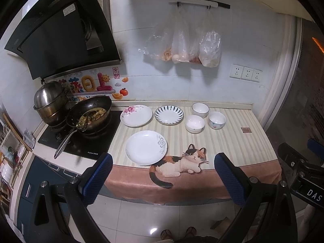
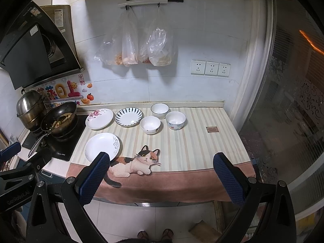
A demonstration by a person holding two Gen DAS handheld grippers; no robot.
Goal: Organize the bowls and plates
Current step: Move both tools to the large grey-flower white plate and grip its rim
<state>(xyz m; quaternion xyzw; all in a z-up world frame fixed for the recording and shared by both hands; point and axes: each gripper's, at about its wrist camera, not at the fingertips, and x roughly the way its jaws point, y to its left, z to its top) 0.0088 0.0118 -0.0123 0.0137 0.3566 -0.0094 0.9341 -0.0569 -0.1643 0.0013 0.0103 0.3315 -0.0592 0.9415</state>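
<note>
Both grippers' fingers [image 1: 230,176] [image 2: 228,178] wide apart, holding nothing, 3 plates & 3 bowls [image 2: 150,124] empty, wok [image 1: 89,115] w/ food

Right wrist view: left pad [image 2: 95,177] covers the near rim of the grey-flower plate [image 2: 102,144]. Person's feet [image 2: 155,235] cut off at bottom edge in both views. Bag contents [image 1: 183,55] too blurry to ID. Small brown tag [image 1: 246,130] on the cloth: print unreadable. Steel pot [image 1: 50,101] partly behind the wok [image 1: 90,114]. Shelf items at far left edge [image 1: 8,162] cropped, indistinct.
</note>
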